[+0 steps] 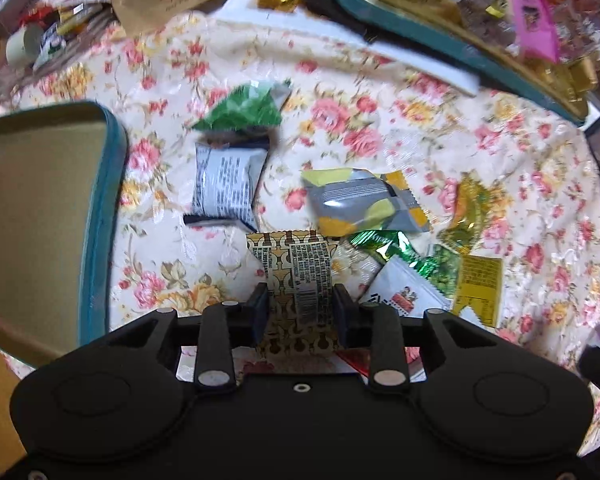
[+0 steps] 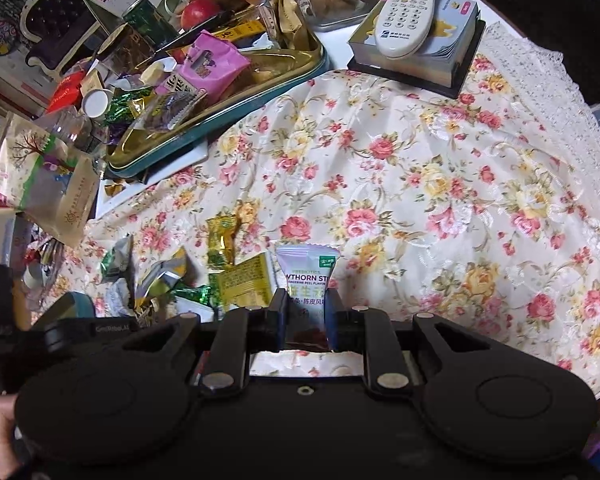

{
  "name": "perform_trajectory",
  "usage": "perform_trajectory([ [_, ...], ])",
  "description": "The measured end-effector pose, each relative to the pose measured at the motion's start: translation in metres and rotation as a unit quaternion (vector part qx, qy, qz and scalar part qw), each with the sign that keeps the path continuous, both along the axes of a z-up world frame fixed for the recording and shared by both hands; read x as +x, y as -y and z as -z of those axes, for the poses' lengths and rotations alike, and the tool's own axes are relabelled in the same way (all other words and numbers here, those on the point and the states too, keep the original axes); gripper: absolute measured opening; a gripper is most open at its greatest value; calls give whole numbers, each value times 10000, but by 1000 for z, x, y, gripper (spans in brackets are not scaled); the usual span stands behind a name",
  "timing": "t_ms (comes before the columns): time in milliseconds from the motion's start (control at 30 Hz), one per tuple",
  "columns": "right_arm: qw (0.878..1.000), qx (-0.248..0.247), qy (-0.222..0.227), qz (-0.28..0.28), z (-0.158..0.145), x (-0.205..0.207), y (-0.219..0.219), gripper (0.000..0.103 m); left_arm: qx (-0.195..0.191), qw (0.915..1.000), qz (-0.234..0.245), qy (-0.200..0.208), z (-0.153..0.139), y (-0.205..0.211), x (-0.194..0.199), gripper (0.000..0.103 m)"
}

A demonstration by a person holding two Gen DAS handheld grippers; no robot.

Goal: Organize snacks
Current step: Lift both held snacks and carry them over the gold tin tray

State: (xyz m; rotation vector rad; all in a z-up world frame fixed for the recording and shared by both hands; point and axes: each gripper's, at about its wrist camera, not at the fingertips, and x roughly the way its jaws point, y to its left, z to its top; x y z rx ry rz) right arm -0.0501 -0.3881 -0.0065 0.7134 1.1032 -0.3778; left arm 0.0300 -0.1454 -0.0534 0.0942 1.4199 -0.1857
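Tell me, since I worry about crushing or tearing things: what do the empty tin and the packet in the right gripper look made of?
The tin looks like metal: dull gold inside, teal painted rim, stiff rolled edge. The packet in the right gripper looks like thin plastic film, matte lilac print, with a crimped top seam.

Matte black hand-held gripper, silver pivot screws, round side discs.

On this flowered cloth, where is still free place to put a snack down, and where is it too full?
Free: the wide stretch of flowered cloth between the remote control on its book, the lace edge and the right gripper. The teal tin lid is empty. Crowded: the packet cluster around the yellow packet, and the heaped teal tray.
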Motion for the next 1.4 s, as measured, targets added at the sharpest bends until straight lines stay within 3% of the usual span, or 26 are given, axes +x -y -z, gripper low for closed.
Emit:
perform_trajectory([
  [333, 9996, 54, -12, 288, 2, 11, -4, 21, -208, 9989, 263, 342, -39, -14, -3, 41],
  [500, 9998, 31, -13, 213, 0, 28, -19, 21, -12, 9988, 63, 495, -46, -34, 2, 41],
  [733, 9988, -201, 61, -442, -7, 65, -72, 21, -65, 9971, -536, 543, -58, -85, 18, 41],
  [900, 9947, -268, 205, -976, -12, 90, -121, 21, 139, 9935, -845, 749, -64, -124, 26, 41],
  [1400, 9658, -229, 759, -2468, -22, 148, -265, 21, 552, 9812, -1696, 737, -53, -236, 43, 41],
])
